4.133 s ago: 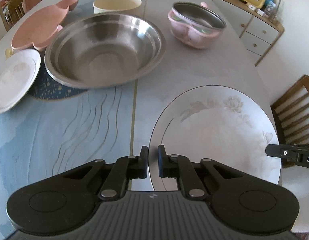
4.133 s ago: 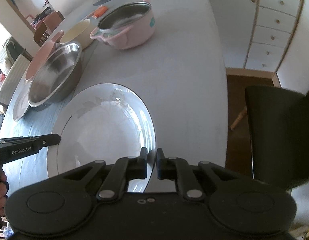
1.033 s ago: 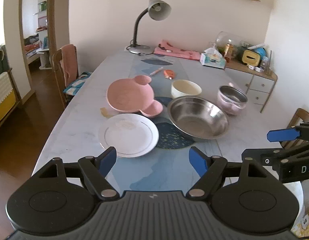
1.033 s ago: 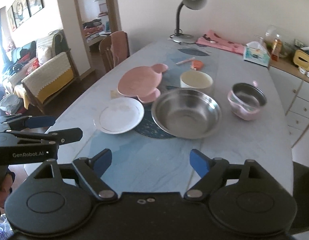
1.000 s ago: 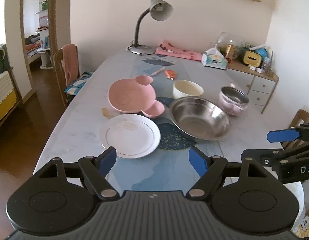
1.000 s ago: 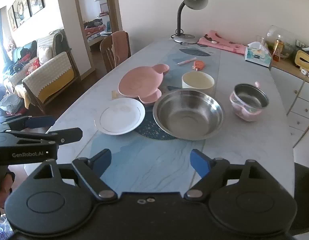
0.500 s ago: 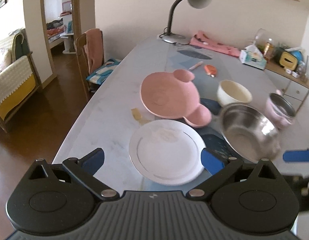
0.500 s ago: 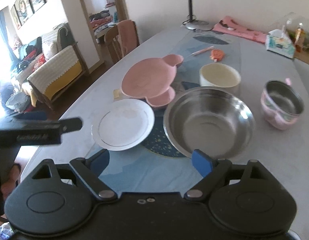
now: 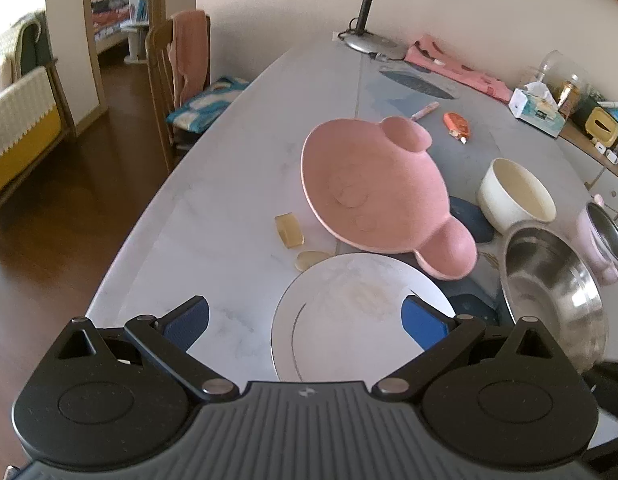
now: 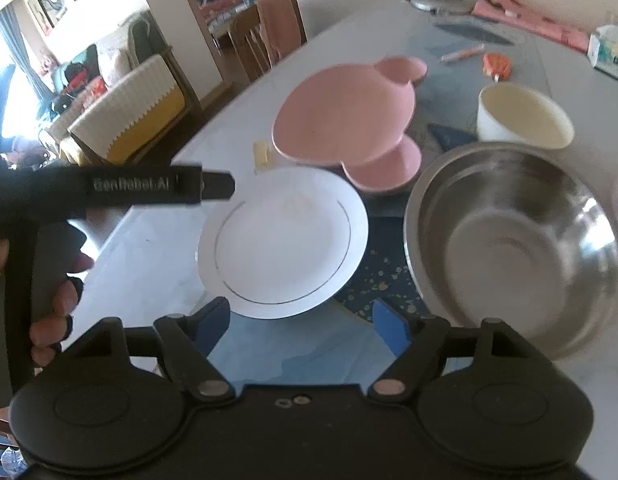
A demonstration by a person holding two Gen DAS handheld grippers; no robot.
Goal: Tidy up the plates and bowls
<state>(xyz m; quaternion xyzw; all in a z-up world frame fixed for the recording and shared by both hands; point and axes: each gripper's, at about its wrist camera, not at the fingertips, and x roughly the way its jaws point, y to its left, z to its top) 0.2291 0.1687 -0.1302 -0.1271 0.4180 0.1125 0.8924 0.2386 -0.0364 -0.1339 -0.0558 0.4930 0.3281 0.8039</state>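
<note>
On table [image 9: 213, 216], both views now sit lower and closer than a second ago, centred on the white plate [image 10: 283, 240]; the large floral plate seen earlier is out of frame. Likely the white plate is the next pick. Steel bowl [image 10: 513, 248] lies just right of it, the pink bear-shaped plate [image 9: 373, 192] behind, its ear at the white rim. Left gripper [image 9: 305, 322]: jaws spread fully, straddling the plate's near edge, nothing gripped. Right gripper [image 10: 301, 322]: jaws just narrowing but apart, empty, plate ahead untouched.
</note>
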